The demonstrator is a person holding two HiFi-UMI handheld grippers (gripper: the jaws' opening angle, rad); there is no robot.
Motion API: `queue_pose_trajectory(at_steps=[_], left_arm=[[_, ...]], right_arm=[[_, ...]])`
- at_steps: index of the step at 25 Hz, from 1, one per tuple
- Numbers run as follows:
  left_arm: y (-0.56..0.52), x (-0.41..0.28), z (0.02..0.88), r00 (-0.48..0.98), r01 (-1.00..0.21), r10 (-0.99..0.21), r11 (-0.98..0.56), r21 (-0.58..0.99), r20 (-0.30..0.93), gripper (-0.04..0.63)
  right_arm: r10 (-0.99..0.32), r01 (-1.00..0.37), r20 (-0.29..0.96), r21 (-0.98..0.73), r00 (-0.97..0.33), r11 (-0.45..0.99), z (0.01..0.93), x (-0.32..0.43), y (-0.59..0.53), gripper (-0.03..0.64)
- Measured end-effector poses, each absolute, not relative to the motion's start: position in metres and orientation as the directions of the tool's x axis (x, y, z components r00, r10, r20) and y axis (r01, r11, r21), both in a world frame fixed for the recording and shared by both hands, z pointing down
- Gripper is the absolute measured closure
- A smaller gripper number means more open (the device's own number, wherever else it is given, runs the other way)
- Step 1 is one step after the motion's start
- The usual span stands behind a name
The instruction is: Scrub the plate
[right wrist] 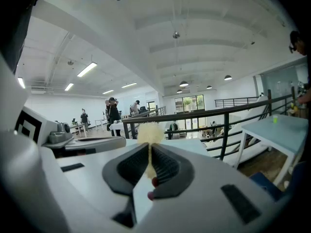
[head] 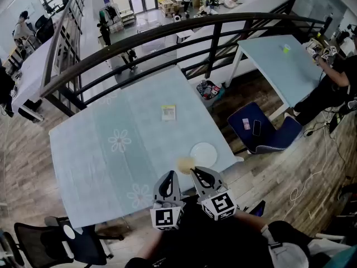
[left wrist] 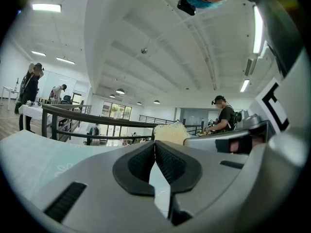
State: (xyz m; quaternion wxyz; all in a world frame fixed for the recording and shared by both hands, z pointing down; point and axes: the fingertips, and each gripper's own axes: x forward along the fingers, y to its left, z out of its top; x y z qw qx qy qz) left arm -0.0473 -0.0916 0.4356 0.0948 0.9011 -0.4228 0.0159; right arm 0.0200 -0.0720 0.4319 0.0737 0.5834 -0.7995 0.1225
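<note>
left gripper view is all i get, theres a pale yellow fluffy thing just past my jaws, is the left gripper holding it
Observer: No. The right gripper is shut on that sponge. The left gripper has its jaws together with nothing between them.
Operator: ok where's the plate, cant see it at all
Observer: The white plate lies on the table, near its front right corner, ahead of the right gripper.
Operator: is the sponge on it
Observer: Not on its middle. In the head view the sponge is at the plate's left rim; I cannot tell whether it touches.
</note>
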Motion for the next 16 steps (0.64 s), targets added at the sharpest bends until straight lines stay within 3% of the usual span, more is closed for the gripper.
queue_pose_trajectory(at_steps=[16], left_arm=[[-0.1017, -0.0484, 0.4408, 0.617, -0.782, -0.777, -0.587, 0.21, 0.126, 0.581]], right_arm=[[-0.903, -0.95, 0.295, -0.113, -0.313, 0.292, 0.4414, 0.0275, -0.0792, 0.589]])
